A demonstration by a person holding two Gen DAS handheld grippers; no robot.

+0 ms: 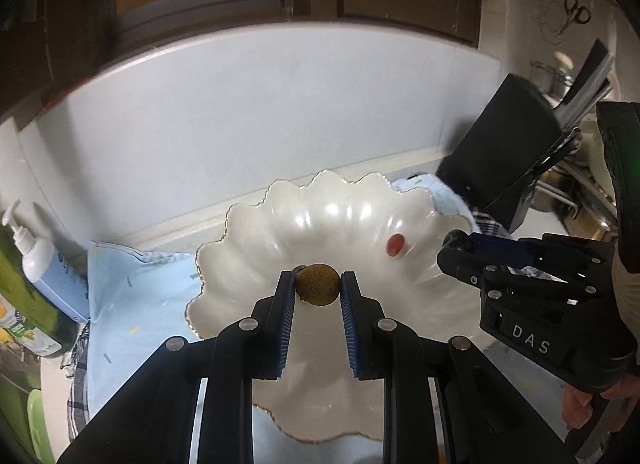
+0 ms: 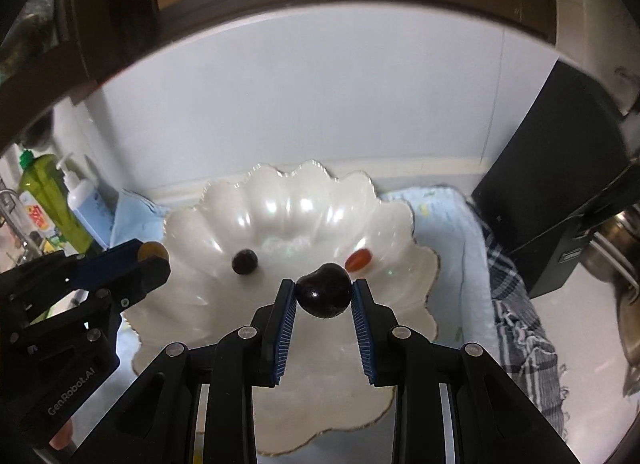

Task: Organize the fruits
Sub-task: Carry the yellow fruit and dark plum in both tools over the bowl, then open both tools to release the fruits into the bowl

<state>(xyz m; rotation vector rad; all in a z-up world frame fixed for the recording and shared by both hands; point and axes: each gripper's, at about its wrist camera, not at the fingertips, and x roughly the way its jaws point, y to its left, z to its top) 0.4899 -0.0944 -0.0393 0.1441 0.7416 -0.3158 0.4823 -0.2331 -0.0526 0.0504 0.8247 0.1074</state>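
Observation:
A white scalloped bowl (image 1: 256, 232) (image 2: 192, 232) with a gold rim sits on a light blue cloth. My left gripper (image 1: 318, 280) is shut on a brown, speckled round fruit (image 1: 318, 288), held over the bowl's near side. In the right wrist view my right gripper (image 2: 324, 286) is shut on a glossy dark fruit (image 2: 325, 294), also over the bowl. Inside the bowl lie a small red fruit (image 1: 395, 244) (image 2: 359, 259) and a dark round fruit (image 2: 245, 261). Each gripper shows in the other's view: the right gripper (image 1: 460, 244) at the bowl's right rim, the left gripper (image 2: 154, 254) at its left rim.
A black box (image 1: 492, 156) (image 2: 560, 184) stands right of the bowl against the pale wall. A white pump bottle (image 1: 40, 264) and a green bottle (image 2: 52, 200) stand at the left. A checked cloth (image 2: 520, 324) and metal pots (image 2: 624, 248) lie to the right. Dark cabinets hang above.

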